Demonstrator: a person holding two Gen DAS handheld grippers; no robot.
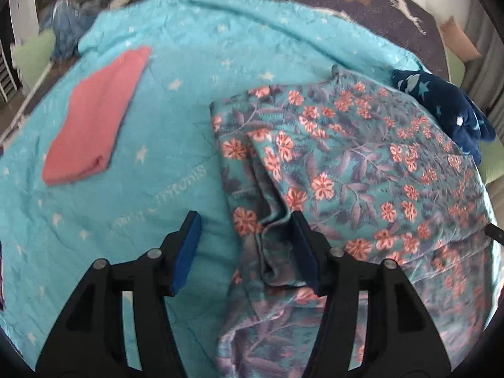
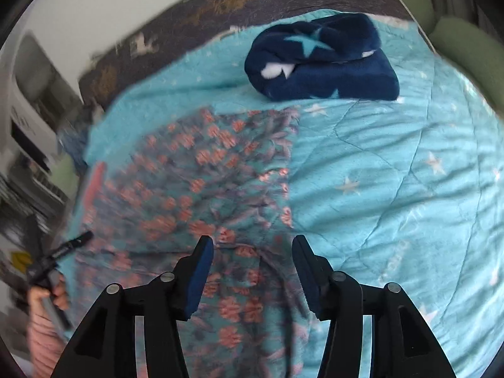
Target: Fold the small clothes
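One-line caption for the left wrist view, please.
Open left gripper hovers over the edge of a floral garment on a turquoise star blanket, a folded pink cloth nearby.

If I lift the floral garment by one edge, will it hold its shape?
Probably not. The floral garment already sags into soft folds near the left gripper, so it looks thin and floppy. It likely weighs little and may drag across the turquoise blanket rather than slide cleanly.

The turquoise star-printed quilted blanket [image 1: 176,100] bore pale printed lettering, upside down and blurred; no word could be read with certainty.
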